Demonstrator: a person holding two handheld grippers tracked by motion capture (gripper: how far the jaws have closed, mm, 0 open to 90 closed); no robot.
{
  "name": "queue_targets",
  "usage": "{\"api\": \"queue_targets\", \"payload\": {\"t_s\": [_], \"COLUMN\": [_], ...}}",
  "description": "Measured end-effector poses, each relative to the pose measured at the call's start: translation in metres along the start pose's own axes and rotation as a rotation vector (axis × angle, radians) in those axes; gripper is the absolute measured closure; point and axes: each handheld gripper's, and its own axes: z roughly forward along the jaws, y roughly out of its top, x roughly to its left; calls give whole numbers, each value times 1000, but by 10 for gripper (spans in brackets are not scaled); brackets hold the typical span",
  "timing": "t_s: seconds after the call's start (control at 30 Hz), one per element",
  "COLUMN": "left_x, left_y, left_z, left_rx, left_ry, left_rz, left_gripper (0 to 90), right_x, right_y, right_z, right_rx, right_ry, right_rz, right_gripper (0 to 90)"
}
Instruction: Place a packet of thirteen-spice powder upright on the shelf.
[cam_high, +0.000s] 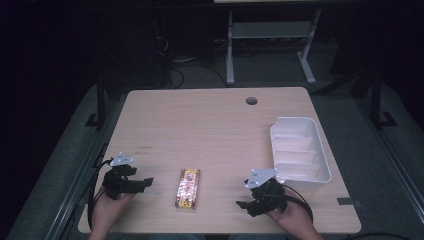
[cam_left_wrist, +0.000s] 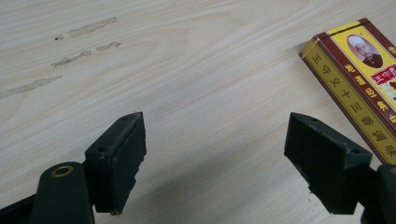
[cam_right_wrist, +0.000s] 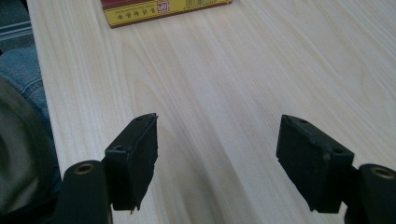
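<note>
While both grippers sit idle near the front edge, the wooden table (cam_high: 210, 125) carries a white bin (cam_high: 300, 150) at right and a yellow-red box (cam_high: 187, 188) lying flat between the hands. Left gripper (cam_high: 145, 183) and right gripper (cam_high: 243, 204) each have jaws spread wide, holding nothing. Best approach, I judge: left gripper swings right, straddles the box's narrow width, squares up, then closes.

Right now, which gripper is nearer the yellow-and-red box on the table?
Left, narrowly. The left gripper sits just to the box's left, jaws open toward it. The right gripper is off to its right, a bit farther away, also open and pointing at it.
</note>
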Motion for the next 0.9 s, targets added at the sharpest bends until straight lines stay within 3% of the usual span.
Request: {"api": "queue_targets", "payload": {"t_s": [0.9], "left_x": [0], "left_y": [0], "left_z": [0], "left_rx": [-4], "left_ry": [-7], "left_rz": [-4], "left_gripper": [206], "right_x": [4], "right_y": [3], "right_z": [6], "right_rx": [6], "right_ry": [14], "right_rz": [1], "right_gripper": [276]}}
